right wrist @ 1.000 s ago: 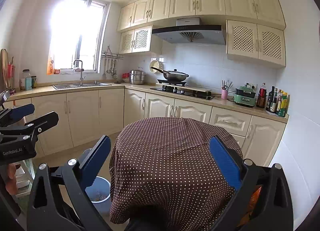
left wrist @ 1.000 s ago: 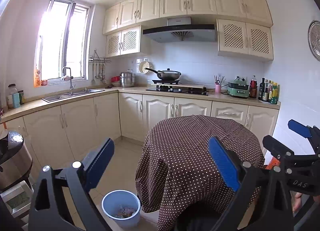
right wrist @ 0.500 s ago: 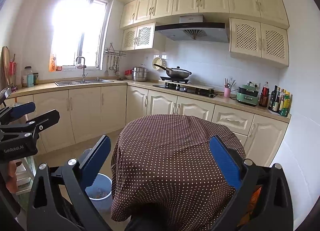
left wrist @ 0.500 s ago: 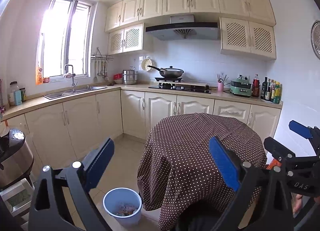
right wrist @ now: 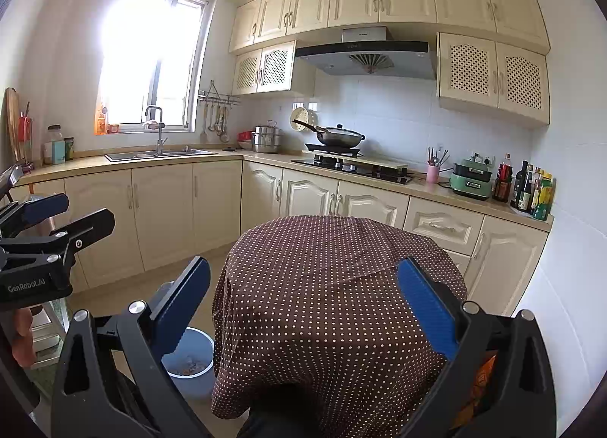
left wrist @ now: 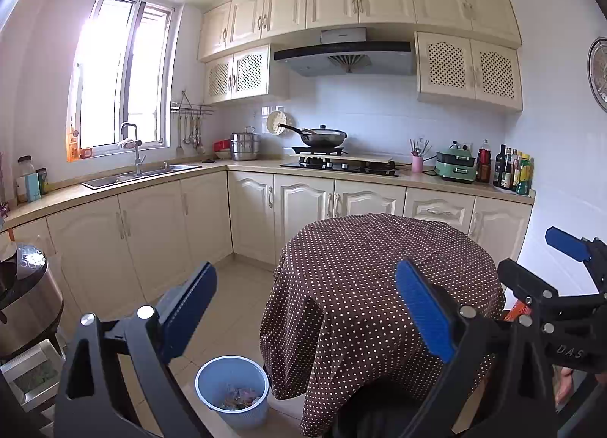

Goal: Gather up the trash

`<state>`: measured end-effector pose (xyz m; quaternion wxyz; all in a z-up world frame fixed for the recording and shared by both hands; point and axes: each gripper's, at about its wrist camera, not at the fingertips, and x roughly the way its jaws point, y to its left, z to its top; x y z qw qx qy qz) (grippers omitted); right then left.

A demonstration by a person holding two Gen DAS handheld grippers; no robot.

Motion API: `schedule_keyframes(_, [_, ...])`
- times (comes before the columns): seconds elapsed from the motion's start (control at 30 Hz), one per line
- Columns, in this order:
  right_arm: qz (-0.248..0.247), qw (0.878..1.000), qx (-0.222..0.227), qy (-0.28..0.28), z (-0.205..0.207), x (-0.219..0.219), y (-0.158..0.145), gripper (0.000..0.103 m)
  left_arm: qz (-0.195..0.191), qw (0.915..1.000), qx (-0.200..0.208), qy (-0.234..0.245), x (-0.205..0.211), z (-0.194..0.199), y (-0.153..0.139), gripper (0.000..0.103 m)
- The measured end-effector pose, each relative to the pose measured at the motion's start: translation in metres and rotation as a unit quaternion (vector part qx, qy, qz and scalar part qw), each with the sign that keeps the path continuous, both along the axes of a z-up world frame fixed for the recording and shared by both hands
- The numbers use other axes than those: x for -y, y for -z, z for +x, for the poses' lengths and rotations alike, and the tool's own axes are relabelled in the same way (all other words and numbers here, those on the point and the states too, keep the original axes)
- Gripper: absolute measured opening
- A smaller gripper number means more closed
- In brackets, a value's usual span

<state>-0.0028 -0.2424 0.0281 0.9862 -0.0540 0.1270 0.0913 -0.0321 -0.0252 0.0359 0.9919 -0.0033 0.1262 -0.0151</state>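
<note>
Room: kitchen, cream cabinets above and below an L-shaped bench (left wrist: 242, 167); bright window over the sink (left wrist: 144, 174); white tiled wall.
Bench contents: faucet at the sink; steel pot near the corner; wok (left wrist: 322, 137) on the hob under the range hood (left wrist: 343, 55); pink utensil cup, green appliance (left wrist: 455, 167), row of bottles (left wrist: 512, 170) at the far right end.
Floor: pale tiles.
Table: round, draped in a brown cloth with white dots (left wrist: 379, 286); its top looks bare; it stands in mid-floor, before the cabinets.
Bin: blue plastic trash bin (left wrist: 232, 388) on the floor, just beside the table's left drape; scraps of trash lie in its bottom; in the right wrist view it is partly hidden behind a finger (right wrist: 193, 362).
Left gripper (left wrist: 303, 320): held level, pointing at the table; blue-padded fingers spread wide apart, nothing between them.
Right gripper (right wrist: 303, 314): same pose, to the left gripper's right; fingers wide apart, empty; seen also at the edge of the left wrist view (left wrist: 546, 263).
Other: steel cooker (left wrist: 22, 305) on a stand at far left; orange packet (right wrist: 480, 373), partly hidden, behind the right gripper's right finger.
</note>
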Motion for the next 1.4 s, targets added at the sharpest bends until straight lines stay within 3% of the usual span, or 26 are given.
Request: schedule_keyframes(1.4, [0.006, 1.0, -0.006, -0.006, -0.0027, 0.0038, 0.0056, 0.096, 0.001, 1.0, -0.009, 0.002, 0.0007, -0.0008, 0.0087, 0.093])
